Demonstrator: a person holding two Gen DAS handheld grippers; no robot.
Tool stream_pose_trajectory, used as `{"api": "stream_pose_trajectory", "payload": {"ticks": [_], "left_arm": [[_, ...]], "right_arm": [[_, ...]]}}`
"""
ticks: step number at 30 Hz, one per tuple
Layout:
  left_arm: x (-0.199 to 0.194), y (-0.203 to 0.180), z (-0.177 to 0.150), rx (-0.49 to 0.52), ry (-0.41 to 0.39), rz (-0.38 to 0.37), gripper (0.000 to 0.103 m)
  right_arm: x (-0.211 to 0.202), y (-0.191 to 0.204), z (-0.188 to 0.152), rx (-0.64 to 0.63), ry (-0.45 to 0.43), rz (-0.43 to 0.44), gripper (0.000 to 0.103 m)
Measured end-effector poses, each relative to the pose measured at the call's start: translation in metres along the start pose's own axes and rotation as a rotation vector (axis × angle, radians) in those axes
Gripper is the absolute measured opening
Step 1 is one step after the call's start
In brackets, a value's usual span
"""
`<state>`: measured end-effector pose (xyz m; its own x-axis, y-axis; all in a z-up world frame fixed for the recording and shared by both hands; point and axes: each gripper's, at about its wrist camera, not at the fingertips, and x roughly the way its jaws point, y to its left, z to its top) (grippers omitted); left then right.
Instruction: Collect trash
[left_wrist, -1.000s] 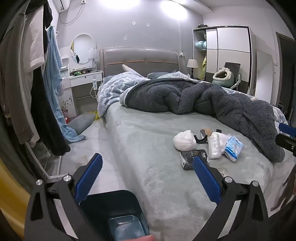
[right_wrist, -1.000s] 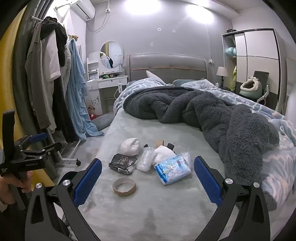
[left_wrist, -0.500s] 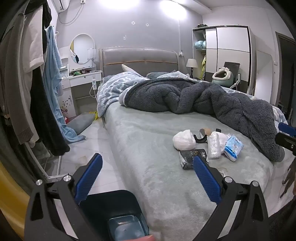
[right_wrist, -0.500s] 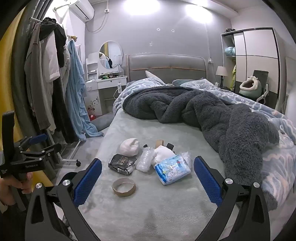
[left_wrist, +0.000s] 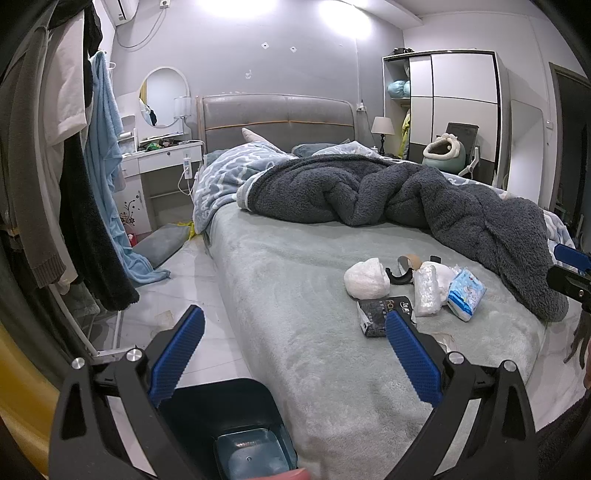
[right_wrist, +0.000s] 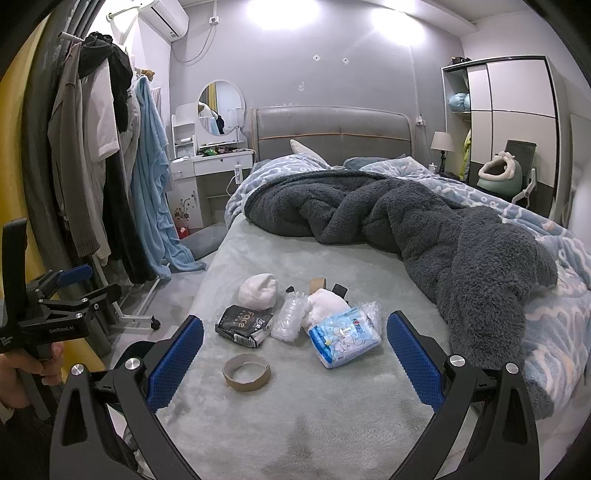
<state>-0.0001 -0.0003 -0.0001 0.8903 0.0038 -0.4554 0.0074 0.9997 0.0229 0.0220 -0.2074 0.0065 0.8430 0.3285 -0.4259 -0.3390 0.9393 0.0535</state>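
The right gripper (right_wrist: 294, 354) hangs wide open and empty over the near end of the bed (right_wrist: 332, 424), its blue pads framing the trash at the centre of its frame, which suits a reach to any piece there. Nearest it, at lower centre, lies the tape core (right_wrist: 246, 371); beyond sit the black packet (right_wrist: 243, 325), the white wad (right_wrist: 258, 291), a clear wrapper (right_wrist: 291, 316) and the tissue pack (right_wrist: 344, 336), bunched close together. The left gripper (left_wrist: 293, 354) is likewise spread wide and holds nothing. It hovers at the bed's side, directly above the bin (left_wrist: 236, 424) at the bottom of its frame, probably to keep the bin in reach for drops. Nothing is collected yet, judging by the pile.
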Motion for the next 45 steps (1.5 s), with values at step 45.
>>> {"api": "stream_pose_trajectory", "payload": {"ticks": [45], "left_arm": [[0.002,-0.014,-0.006,0.018,0.01,-0.018,0.1]], "right_arm": [[0.001,0.004,-0.002,-0.033,0.009,-0.011,0.1]]}}
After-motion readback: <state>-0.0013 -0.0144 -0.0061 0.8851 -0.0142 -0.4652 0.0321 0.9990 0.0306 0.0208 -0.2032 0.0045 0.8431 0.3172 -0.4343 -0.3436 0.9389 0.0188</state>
